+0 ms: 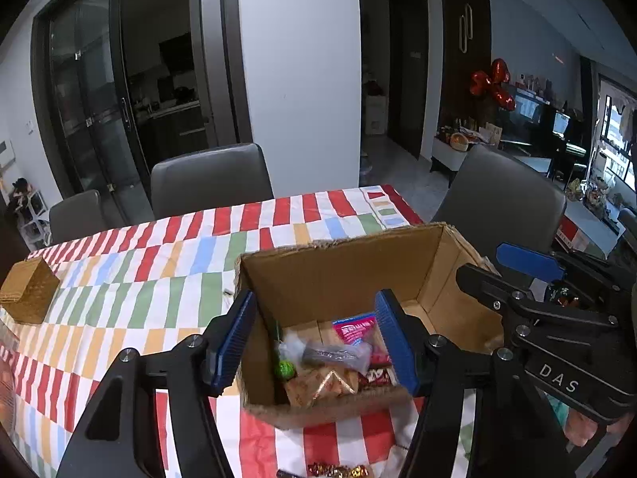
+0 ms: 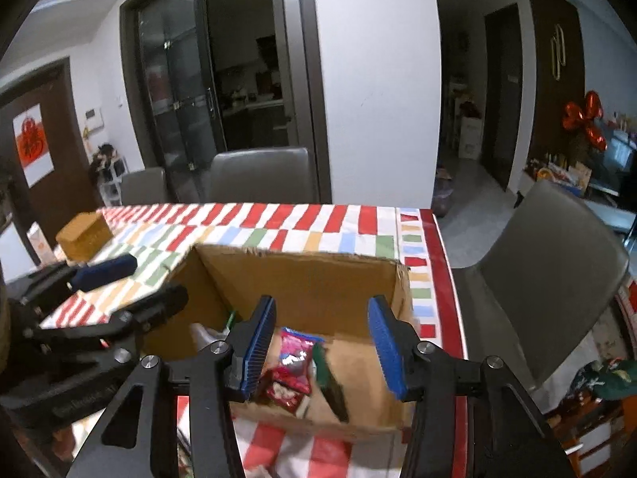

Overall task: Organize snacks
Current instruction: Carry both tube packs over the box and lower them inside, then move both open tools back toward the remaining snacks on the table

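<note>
Ribbed blue pads on the left tongs (image 1: 316, 342) and right tongs (image 2: 321, 348) stand partly apart, gripping nothing; crinkly snack packets (image 1: 338, 362) lie inside the rough cardboard box (image 1: 350, 271) at twelve o'clock, on the striped desk (image 1: 159, 271).

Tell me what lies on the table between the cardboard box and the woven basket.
Only bare striped tablecloth separates the cardboard box from the woven basket; the left wrist view shows it best.

On the table (image 1: 179, 263) the cardboard box (image 1: 338, 271) stands with snack packets (image 1: 338, 362) in it, a basket (image 1: 28, 292) at its nine o'clock, chairs (image 1: 211, 179) behind.
</note>
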A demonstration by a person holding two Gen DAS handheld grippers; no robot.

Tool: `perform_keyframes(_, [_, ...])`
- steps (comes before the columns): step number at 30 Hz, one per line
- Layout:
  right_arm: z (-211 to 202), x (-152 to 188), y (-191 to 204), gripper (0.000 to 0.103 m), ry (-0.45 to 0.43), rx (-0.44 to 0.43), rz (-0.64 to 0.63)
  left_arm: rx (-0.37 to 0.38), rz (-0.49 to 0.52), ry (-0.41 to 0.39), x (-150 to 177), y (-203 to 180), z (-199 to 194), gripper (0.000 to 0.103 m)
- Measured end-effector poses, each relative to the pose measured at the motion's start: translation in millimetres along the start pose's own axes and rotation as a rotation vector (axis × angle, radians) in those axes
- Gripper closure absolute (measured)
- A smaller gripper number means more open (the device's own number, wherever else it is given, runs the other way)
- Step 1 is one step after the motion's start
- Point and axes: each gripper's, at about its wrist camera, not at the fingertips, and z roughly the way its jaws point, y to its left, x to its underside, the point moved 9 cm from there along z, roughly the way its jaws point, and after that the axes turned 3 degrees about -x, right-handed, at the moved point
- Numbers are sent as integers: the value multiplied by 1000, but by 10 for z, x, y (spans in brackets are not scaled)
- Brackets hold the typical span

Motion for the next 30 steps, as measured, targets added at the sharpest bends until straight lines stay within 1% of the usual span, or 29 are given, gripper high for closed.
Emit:
perform_keyframes(7, [-258,229,194,54,10,-56,-15,12,-13,-5,225,80,-298,41])
perform_keyframes(12, [-380,400,309,54,22,-75,-29,8,-9,-9,392,114,-485,41])
perform_keyframes(15, [-435,514,371,51,36,-86,-27,5,1,-12,522,105,-596,41])
perform_keyframes(20, [-524,731,470,51,53,-80,-50,9,18,11,811,128,-706,41])
perform_keyframes(25, [-572,951,566,51,79,-87,-48,32,29,41,1084,126,-770,42])
perform_keyframes(30, [-531,1188,675,51,132,-90,-76,36,23,61,1333,153,-766,42])
